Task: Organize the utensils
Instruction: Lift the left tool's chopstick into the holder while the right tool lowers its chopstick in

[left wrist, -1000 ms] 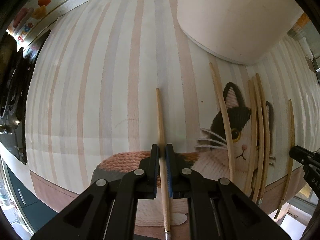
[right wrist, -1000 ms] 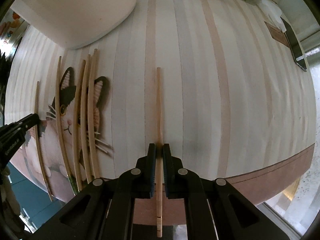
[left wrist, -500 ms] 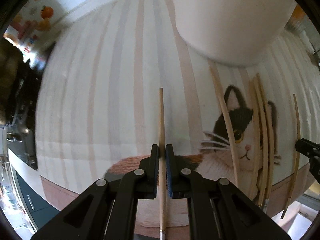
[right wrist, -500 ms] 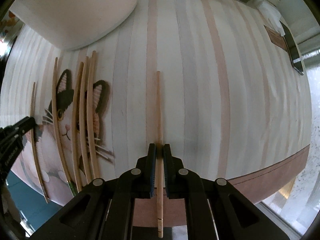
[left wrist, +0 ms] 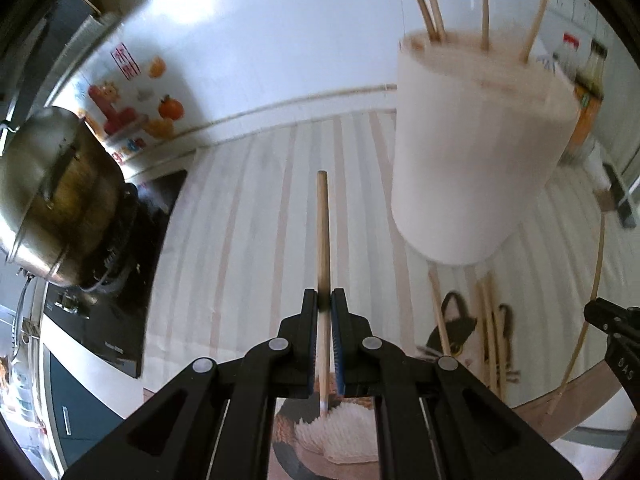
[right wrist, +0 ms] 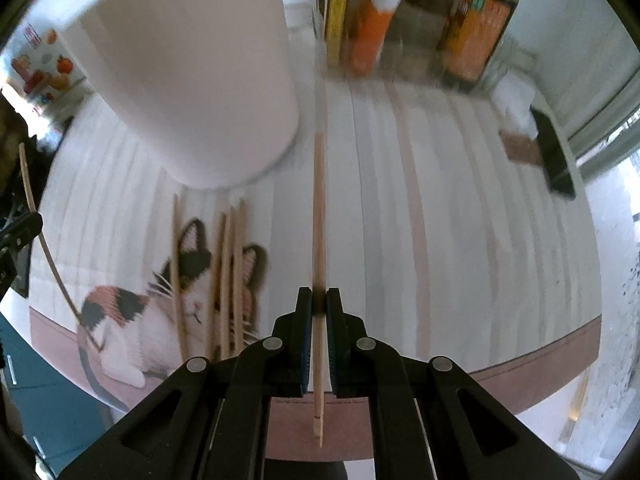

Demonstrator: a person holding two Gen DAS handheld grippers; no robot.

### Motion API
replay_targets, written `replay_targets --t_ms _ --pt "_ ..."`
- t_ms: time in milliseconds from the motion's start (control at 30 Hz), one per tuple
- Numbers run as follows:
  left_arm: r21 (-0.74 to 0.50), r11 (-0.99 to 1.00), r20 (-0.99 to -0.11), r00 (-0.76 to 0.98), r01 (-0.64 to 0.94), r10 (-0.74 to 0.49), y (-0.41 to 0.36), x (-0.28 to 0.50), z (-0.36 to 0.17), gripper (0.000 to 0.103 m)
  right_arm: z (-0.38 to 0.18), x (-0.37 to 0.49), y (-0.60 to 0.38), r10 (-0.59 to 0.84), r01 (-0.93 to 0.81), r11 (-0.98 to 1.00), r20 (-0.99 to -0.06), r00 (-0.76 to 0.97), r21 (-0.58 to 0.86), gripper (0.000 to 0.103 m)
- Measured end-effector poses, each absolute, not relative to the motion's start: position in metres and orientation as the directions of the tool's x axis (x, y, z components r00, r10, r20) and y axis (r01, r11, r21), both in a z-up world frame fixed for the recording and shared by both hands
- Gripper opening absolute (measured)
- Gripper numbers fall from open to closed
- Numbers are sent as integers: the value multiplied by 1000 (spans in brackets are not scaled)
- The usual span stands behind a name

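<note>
The left gripper (left wrist: 325, 300) has its fingers closed tight on one chopstick (left wrist: 323, 240), held clear of the bench; the right gripper (right wrist: 319, 300) pinches a second chopstick (right wrist: 319, 220) the same way. Just beyond stands the white holder (left wrist: 472, 152), with four sticks already upright in it. On the cat-print mat (right wrist: 480, 220) four loose chopsticks (right wrist: 226, 272) lie near the holder's foot. So roughly a third appears done: two are in transit, and four wait on the bench.
</note>
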State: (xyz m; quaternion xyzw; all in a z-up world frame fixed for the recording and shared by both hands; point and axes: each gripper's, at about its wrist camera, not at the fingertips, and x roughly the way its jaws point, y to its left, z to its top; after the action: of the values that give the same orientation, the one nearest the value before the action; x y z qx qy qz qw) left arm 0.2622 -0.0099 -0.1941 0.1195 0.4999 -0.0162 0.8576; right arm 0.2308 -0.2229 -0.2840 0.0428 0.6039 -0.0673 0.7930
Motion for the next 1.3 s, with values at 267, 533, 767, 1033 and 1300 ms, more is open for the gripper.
replay_targets --t_ms 267,533,767,1033,1300 --pt "99 985 -808 590 144 -5 -10 258 -125 4 -221 232 -235 -23 168 984 -910 415 52 7" --pt "-76 975 -708 678 209 -200 -17 268 -17 4 -113 258 -244 -4 134 986 -798 603 96 7" --pt "-172 951 -634 710 258 -307 -31 302 46 4 -24 297 -248 19 97 986 -674 739 134 7" --pt "-126 957 -660 698 263 -278 -60 360 44 4 -10 362 -249 43 100 978 -639 768 186 7" --pt "-87 964 -753 617 250 -228 -80 404 -8 4 -52 410 -251 51 129 969 -684 728 210 7"
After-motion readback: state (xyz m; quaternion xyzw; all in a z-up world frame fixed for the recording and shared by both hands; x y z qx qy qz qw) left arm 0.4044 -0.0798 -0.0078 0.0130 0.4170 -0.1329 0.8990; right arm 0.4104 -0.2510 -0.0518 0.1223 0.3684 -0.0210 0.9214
